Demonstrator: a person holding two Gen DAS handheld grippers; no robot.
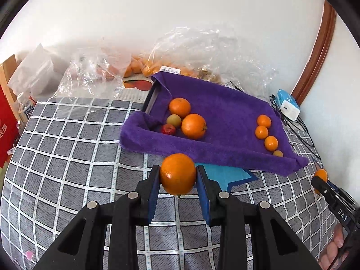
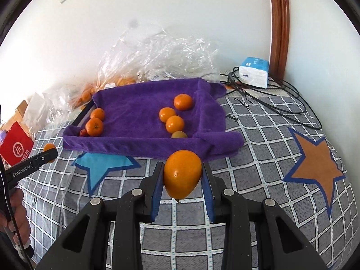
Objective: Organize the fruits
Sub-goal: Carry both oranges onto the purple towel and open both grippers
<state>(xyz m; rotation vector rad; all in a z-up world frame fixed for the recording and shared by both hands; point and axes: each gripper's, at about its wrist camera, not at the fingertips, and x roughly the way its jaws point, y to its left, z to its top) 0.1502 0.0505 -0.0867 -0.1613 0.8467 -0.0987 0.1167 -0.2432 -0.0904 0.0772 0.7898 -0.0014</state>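
My left gripper [image 1: 177, 175] is shut on a round orange [image 1: 177, 173], held above the checked cloth just in front of the purple-towel-lined tray [image 1: 225, 155]. My right gripper [image 2: 182, 175] is shut on an oval orange [image 2: 182, 173], also just before the tray [image 2: 126, 145]. In the tray's left part lie two oranges [image 1: 193, 126], a greenish fruit [image 1: 173, 120] and a small red fruit [image 1: 167, 129]. In its right part lies a row of small oranges [image 1: 262, 132] and a greenish fruit [image 1: 278, 153]. Each gripper also shows at the edge of the other's view.
Clear plastic bags [image 1: 180, 51] with more oranges lie behind the tray by the wall. A white and blue box [image 2: 254, 72] and black cables [image 2: 281, 103] sit at the back right. A red box [image 2: 15, 144] stands at the left. Star patches [image 2: 317, 157] mark the cloth.
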